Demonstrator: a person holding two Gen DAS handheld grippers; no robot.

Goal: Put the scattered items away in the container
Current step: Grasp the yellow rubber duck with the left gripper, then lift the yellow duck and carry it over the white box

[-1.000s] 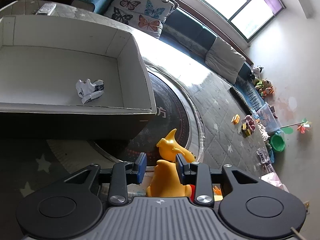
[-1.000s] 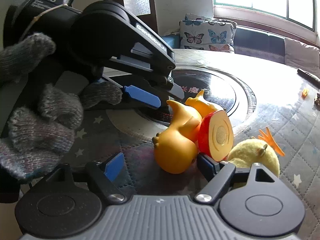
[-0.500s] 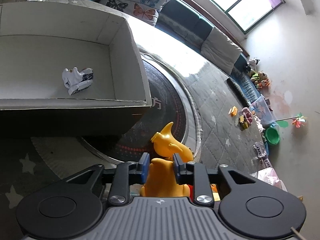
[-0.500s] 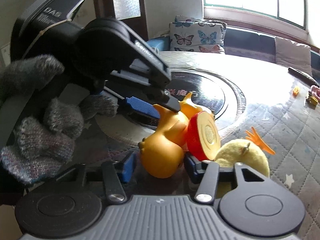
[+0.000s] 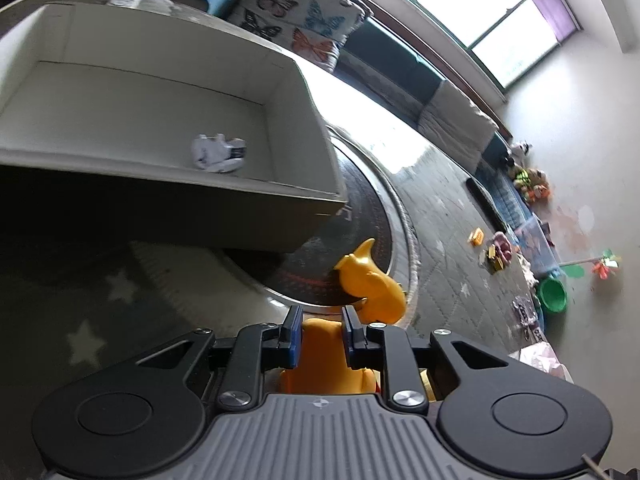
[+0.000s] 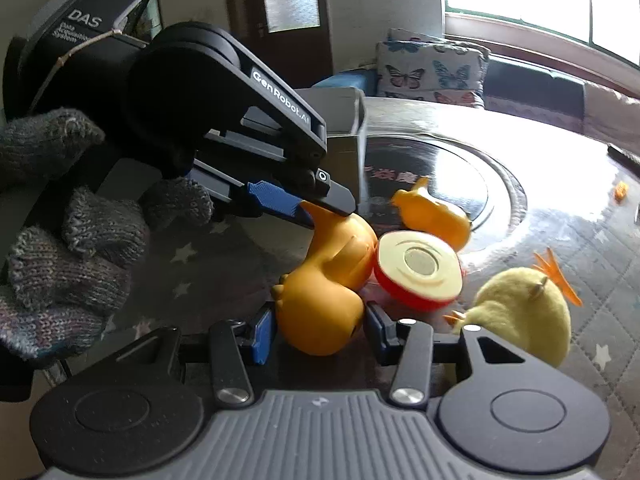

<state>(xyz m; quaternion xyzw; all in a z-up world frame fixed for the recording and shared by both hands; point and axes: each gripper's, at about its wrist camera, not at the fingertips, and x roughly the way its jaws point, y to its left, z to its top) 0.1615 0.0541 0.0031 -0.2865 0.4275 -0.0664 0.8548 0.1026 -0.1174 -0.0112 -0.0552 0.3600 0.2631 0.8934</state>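
Observation:
An orange toy figure [image 6: 328, 284] lies on the table, its head [image 6: 434, 216] pointing away. My left gripper [image 5: 320, 334] is shut on the orange toy [image 5: 320, 354]; in the right wrist view its blue pads [image 6: 276, 200] pinch the toy's upper part. My right gripper [image 6: 318, 330] has its jaws on both sides of the toy's lower body; I cannot tell whether they touch it. A red-rimmed round piece [image 6: 418, 270] and a yellow plush chick [image 6: 524, 320] lie beside the toy. The white box [image 5: 160, 96] stands behind, holding a crumpled paper [image 5: 218, 152].
A round dark mat [image 5: 372, 216] lies under the box's corner. Small toys [image 5: 496, 252] and a green bowl [image 5: 554, 294] sit far right. Butterfly cushions [image 5: 296, 12] and a sofa line the back. The gloved hand [image 6: 60, 216] holds the left gripper.
The left gripper's jaws have closed onto the orange toy. The right gripper's jaws have narrowed around the toy's lower body. The toy has tilted up a little.

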